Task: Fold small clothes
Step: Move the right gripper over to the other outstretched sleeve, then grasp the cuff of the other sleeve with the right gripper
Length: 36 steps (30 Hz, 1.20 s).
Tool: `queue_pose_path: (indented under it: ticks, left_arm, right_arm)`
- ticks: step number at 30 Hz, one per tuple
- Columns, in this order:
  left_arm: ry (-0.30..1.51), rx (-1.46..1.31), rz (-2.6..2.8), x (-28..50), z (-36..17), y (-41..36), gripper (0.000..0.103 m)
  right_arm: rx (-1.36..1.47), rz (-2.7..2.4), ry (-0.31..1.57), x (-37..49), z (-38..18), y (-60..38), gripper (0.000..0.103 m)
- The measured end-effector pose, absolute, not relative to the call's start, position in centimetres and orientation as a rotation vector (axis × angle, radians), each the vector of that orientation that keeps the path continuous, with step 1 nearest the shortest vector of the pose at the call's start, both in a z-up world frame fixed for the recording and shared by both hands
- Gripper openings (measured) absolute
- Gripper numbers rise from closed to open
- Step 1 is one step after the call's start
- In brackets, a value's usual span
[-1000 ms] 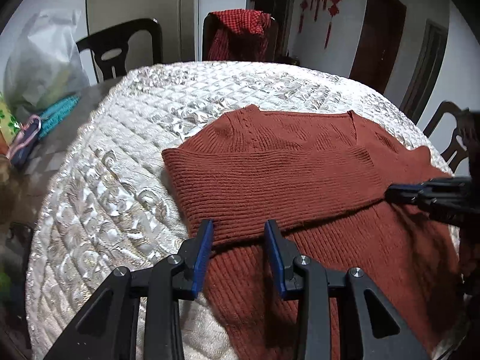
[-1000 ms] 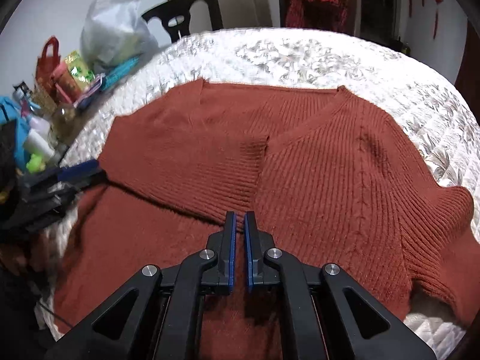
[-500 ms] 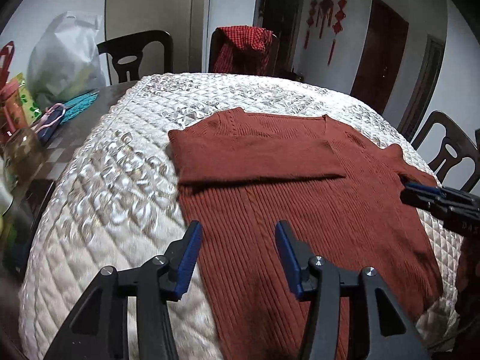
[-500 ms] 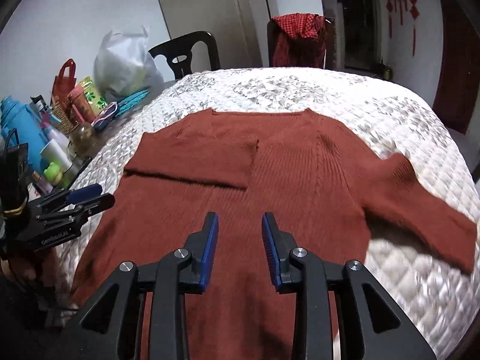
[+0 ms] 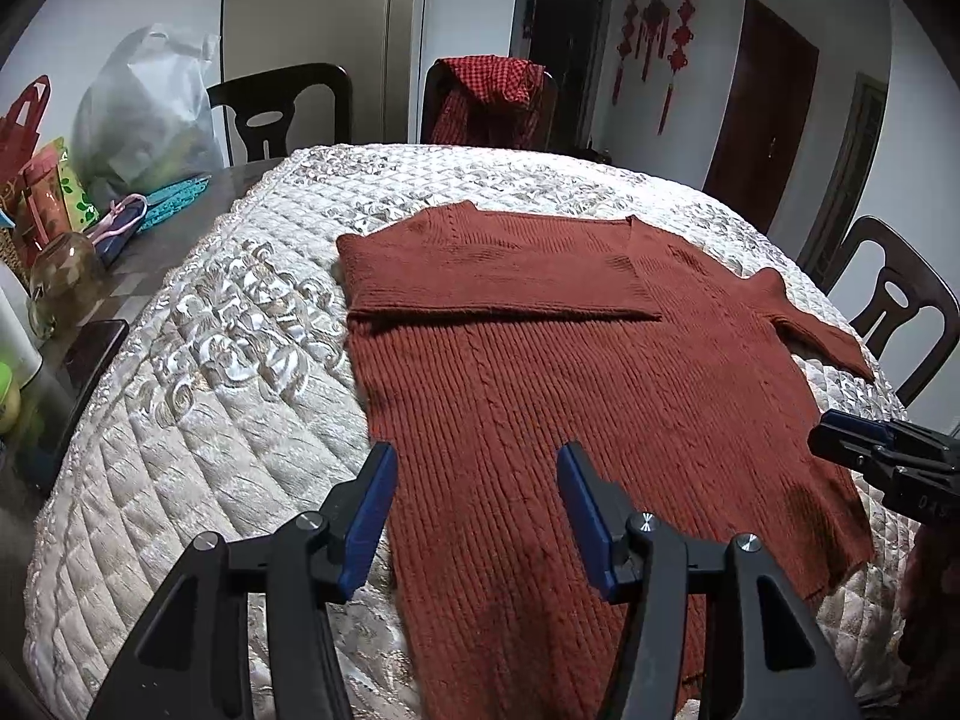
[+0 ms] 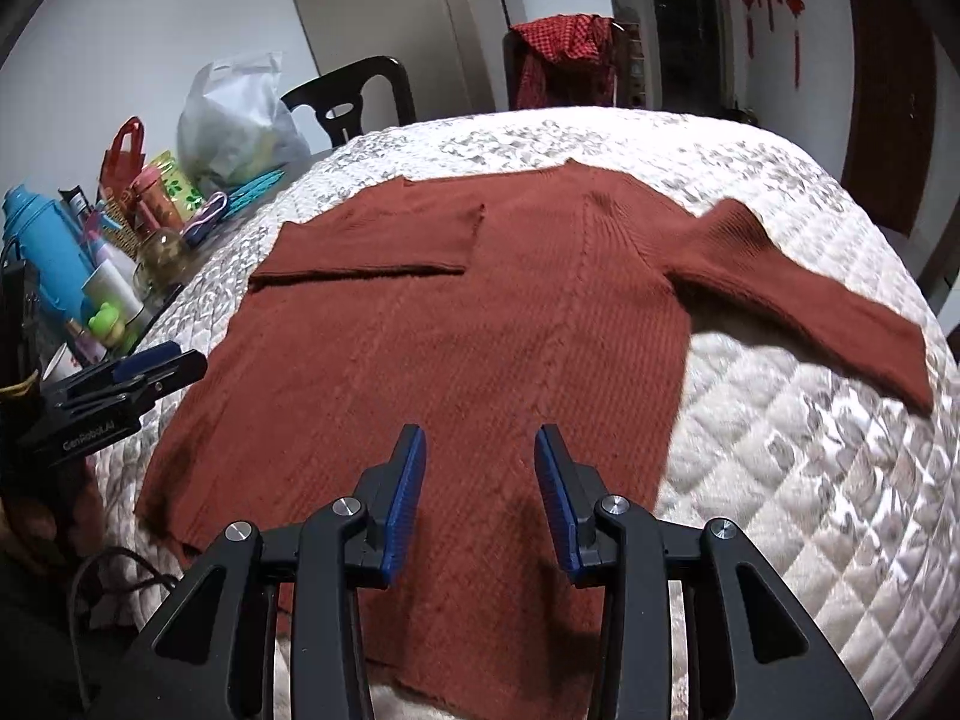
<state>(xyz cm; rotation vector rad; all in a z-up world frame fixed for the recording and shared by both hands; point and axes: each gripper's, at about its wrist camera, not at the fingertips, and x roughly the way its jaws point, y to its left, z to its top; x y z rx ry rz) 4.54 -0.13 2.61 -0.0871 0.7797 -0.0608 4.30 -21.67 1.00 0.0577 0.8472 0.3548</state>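
Lying flat ahead of both tongs: one rust-red ribbed sweater (image 5: 576, 396), spread on a quilted cream cover (image 5: 198, 396) over the bench.

Left tongs (image 5: 477, 501): jaws have just been opening and stand moderately wide, nothing between the blue pads, poised above the sweater's near left edge.

Right tongs (image 6: 480, 486): jaws have likewise just been opening, now parted with nothing gripped, poised above the sweater's lower middle.

Left sleeve (image 6: 372, 240): folded across the chest, beyond the tongs.

Right sleeve (image 6: 804, 306): stretched out on the cover, off to the right of the right tongs.

Left of the tongs, on the bare bench edge: white plastic bag (image 6: 237, 120), blue flask (image 6: 42, 252), assorted bottles.

Beyond the bench: dark chair (image 5: 282, 111); second chair draped in red checked cloth (image 5: 489, 93).
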Motion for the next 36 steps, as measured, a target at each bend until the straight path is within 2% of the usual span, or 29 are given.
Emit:
queue_pose_path:
  ticks: [22,24,25,26,36]
  left_arm:
    - [0.806,-0.072,-0.095,6.3,2.1,-1.2,0.058]
    - [0.806,-0.063,-0.098,6.7,2.1,-1.3,0.058]
    - [0.805,-0.058,-0.099,6.9,2.2,-1.3,0.058]
    - [0.805,-0.053,-0.101,7.2,2.2,-1.4,0.058]
    - [0.820,-0.035,-0.115,10.0,1.7,-1.5,0.058]
  right_arm:
    - [0.123,0.279,0.857,5.5,0.7,-24.6,0.039]
    - [0.139,0.260,0.856,5.8,0.7,-25.4,0.040]
    - [0.146,0.251,0.855,5.9,0.7,-25.8,0.044]
    - [0.160,0.231,0.852,6.1,0.7,-26.5,0.047]
    - [0.407,0.036,0.869,8.4,-0.2,-35.0,0.047]
